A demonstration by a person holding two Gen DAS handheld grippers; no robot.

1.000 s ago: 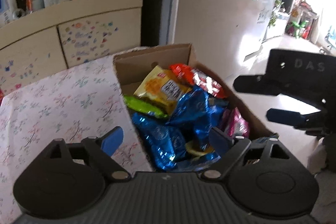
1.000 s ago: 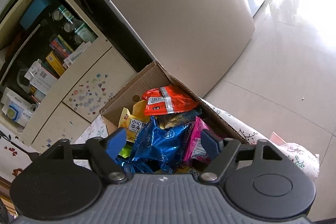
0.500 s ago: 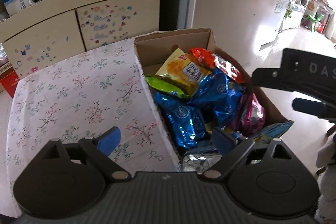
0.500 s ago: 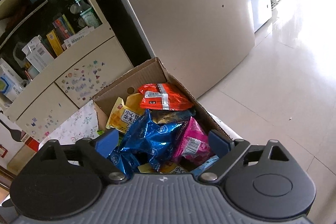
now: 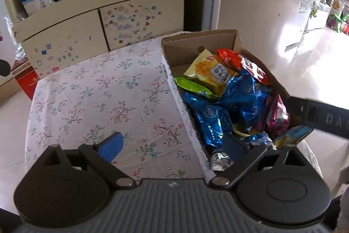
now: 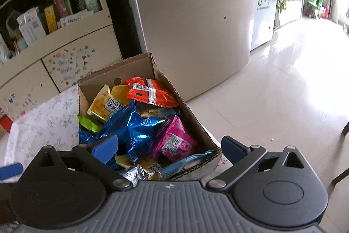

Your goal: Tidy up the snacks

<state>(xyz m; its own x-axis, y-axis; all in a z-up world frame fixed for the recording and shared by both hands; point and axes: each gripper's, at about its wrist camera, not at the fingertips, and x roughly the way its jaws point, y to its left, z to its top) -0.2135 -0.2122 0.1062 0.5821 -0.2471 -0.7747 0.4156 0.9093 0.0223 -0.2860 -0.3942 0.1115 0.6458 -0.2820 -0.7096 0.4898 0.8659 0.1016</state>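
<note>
A cardboard box (image 5: 201, 40) full of snack packets stands on the right side of a table with a floral cloth (image 5: 98, 97). In it lie a yellow packet (image 5: 209, 73), a red packet (image 5: 240, 62), blue foil packets (image 5: 244, 97), a green packet (image 5: 192, 86) and a pink packet (image 5: 277, 115). My left gripper (image 5: 172, 145) is open and empty above the box's near left wall. My right gripper (image 6: 170, 146) is open and empty over the box's (image 6: 122, 69) near end, above blue (image 6: 139, 128) and pink packets (image 6: 174, 139). Part of the right gripper's body crosses the left wrist view (image 5: 318, 119).
A beige fridge (image 6: 196, 25) stands behind the box. A cabinet with stickers (image 5: 91, 30) and shelves of boxes and bottles is behind the table. A red carton (image 5: 26, 80) sits on the floor at left. Shiny tiled floor (image 6: 283, 84) stretches right.
Both grippers have pulled back and up from the box, so more of the table and box shows. Both stay open and empty. The packets have not moved.
</note>
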